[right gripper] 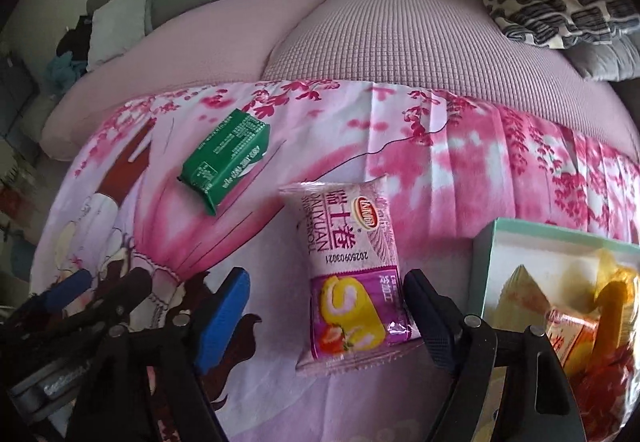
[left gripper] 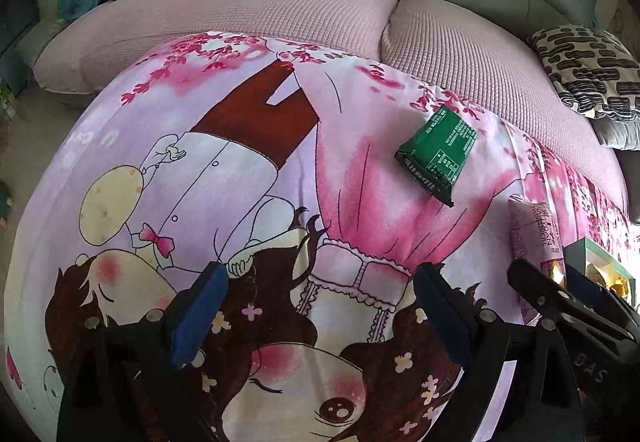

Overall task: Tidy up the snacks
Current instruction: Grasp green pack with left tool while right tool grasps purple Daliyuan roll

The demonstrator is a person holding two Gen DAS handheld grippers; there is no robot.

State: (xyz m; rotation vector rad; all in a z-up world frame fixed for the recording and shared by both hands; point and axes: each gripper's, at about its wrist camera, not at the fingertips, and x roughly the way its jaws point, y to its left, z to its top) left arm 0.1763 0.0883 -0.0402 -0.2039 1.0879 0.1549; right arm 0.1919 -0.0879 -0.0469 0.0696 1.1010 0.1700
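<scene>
The right gripper (right gripper: 326, 308) straddled a pink swiss-roll snack packet (right gripper: 352, 274) on the cartoon-print cloth (right gripper: 440, 170), jaws wide and seemingly not yet pinching; closing squarely mid-packet looked wisest, the left gripper (left gripper: 320, 306) idling open.

Both grippers (left gripper: 320, 306) (right gripper: 326, 312) angled downward, jaws apparently apart.

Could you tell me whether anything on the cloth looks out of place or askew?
The green snack packet lies askew by itself on the printed cloth, away from the box. The pink cake-roll packet also lies outside it. Nothing looks spilled or torn.
</scene>
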